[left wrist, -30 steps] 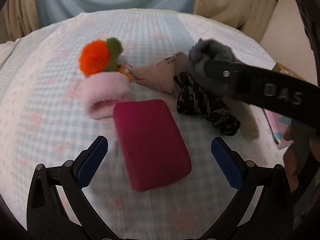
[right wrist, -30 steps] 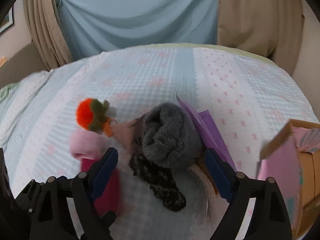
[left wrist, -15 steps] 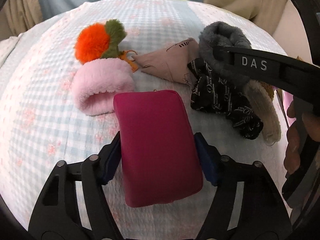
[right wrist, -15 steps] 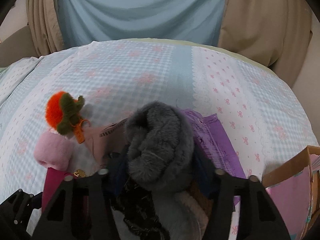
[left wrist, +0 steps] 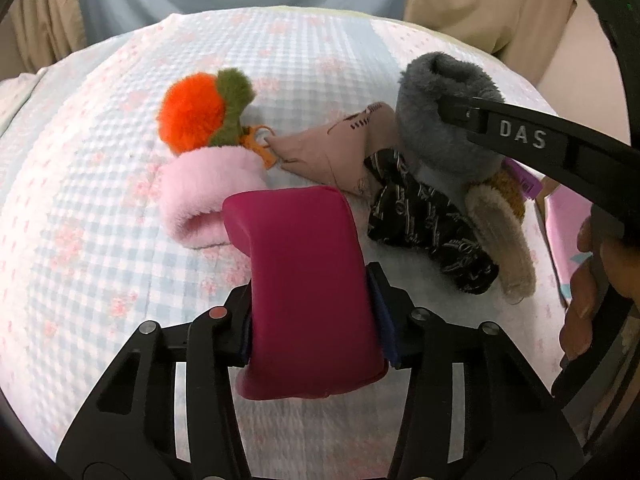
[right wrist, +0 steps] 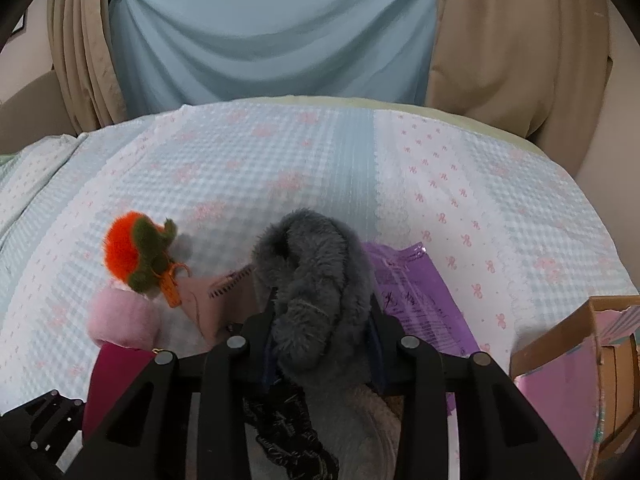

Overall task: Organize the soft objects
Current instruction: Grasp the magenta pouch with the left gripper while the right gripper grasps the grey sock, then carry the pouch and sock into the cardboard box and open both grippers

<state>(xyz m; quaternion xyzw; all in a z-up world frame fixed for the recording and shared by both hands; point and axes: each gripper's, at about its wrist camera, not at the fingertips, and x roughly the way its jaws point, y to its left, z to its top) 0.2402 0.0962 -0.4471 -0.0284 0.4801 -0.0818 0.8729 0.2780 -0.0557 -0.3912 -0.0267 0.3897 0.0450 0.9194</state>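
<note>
My left gripper (left wrist: 314,316) is shut on a magenta cushion (left wrist: 304,280) and squeezes its sides, lifting its far end. My right gripper (right wrist: 320,332) is shut on a grey fuzzy sock (right wrist: 316,280); it also shows in the left wrist view (left wrist: 440,120), pinched by the right gripper's finger (left wrist: 520,136). On the bed lie a pink fuzzy cuff (left wrist: 204,196), an orange-and-green pom-pom (left wrist: 200,108), a beige cloth (left wrist: 336,152), a black patterned cloth (left wrist: 432,236) and a tan fuzzy piece (left wrist: 504,240).
A purple plastic packet (right wrist: 416,292) lies under the pile on the checked bedspread (right wrist: 280,168). A cardboard box with pink lining (right wrist: 576,360) stands at the right. Blue and tan curtains (right wrist: 272,32) hang behind the bed.
My left gripper has closed on the magenta cushion and raised it. My right gripper has closed on the grey sock and lifted it a little.
</note>
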